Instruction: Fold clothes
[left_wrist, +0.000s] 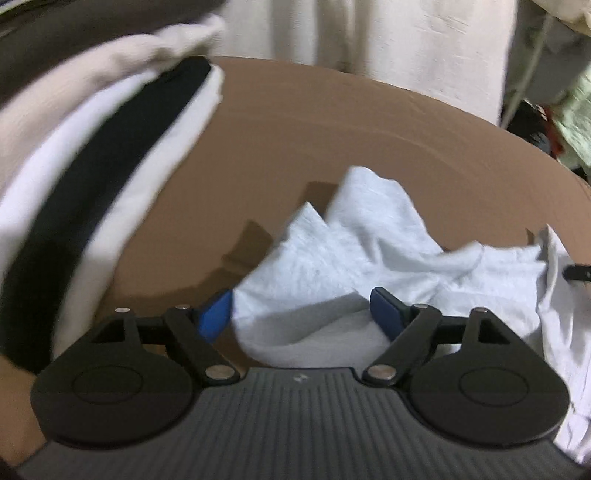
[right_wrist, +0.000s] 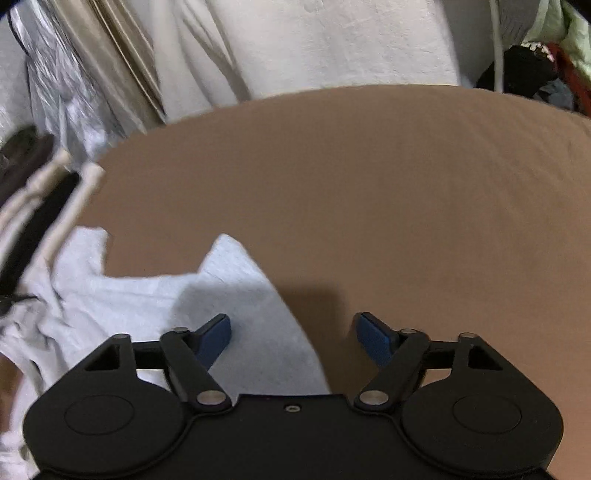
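Crumpled pale grey garment (left_wrist: 354, 240) lies on a brown sheet-covered surface (left_wrist: 332, 129), bunched into peaks and folds (which kind of garment it is I cannot tell from the rumpled shape). In the left wrist view it fills the lower middle and runs off to the right, with one pointed flap standing up toward the far side. The left gripper (left_wrist: 304, 314) hangs over the near edge of this cloth with its blue-padded fingers (left_wrist: 216, 314) spread apart; cloth lies between them, but the pads do not press on it, and the left pad is just off the fabric's edge over bare brown surface.

To the left in that view, a stack of folded clothes (left_wrist: 92, 166) sits on the same surface, showing white layers with a black layer sandwiched between them. The picture is blurred there, so its finer details are lost.

In the right wrist view the same grey garment (right_wrist: 129, 295) spreads across the lower left, a pointed corner of it reaching toward the middle. The right gripper (right_wrist: 293, 336) also has its fingers (right_wrist: 375, 338) parted and pinches nothing: its left pad is over the cloth, its right pad over bare brown surface (right_wrist: 369, 184). The folded stack (right_wrist: 40, 206) shows at the far left edge, blurred.

Beyond the surface hang pale curtains or sheets (right_wrist: 332, 44), and at the upper right corner lies a jumble of dark and coloured items (right_wrist: 535, 77).
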